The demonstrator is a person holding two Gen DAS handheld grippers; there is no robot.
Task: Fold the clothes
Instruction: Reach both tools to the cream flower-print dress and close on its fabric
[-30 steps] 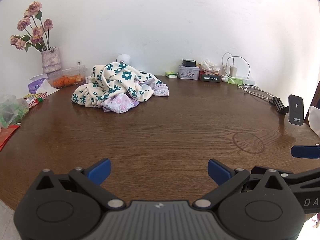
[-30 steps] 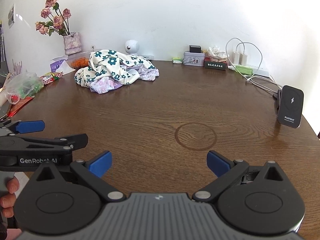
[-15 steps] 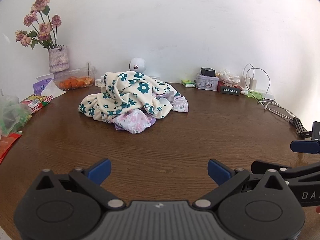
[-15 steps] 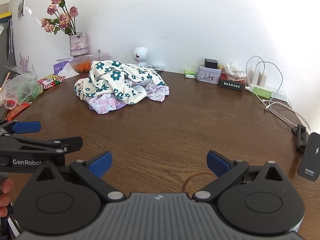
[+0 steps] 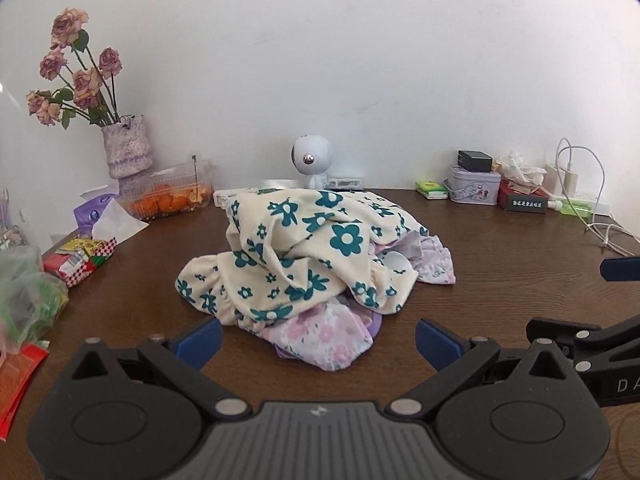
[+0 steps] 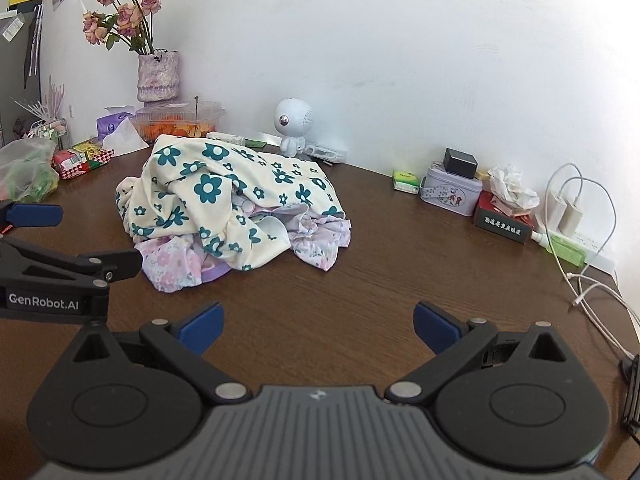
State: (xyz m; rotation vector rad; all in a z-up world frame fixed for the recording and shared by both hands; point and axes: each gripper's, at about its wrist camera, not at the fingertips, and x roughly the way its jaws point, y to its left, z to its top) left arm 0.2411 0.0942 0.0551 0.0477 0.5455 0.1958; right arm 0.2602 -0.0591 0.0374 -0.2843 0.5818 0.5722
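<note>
Still unfolded, the clothes [image 5: 316, 256] are heaped at table [image 5: 500, 264] centre, twelve o'clock of both released grippers, left [image 5: 318, 338] and right [image 6: 316, 328]; a top garment must be picked.

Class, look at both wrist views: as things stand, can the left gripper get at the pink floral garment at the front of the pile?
Probably yes. The left gripper is open and the pink floral garment lies right ahead, uncovered at the near edge, nothing between.

Both the left gripper [image 5: 318, 338] and the right gripper [image 6: 316, 328] had matte black bodies, blue fingertip pads, silver screws; one bore white "GenRobot.AI" lettering.
</note>
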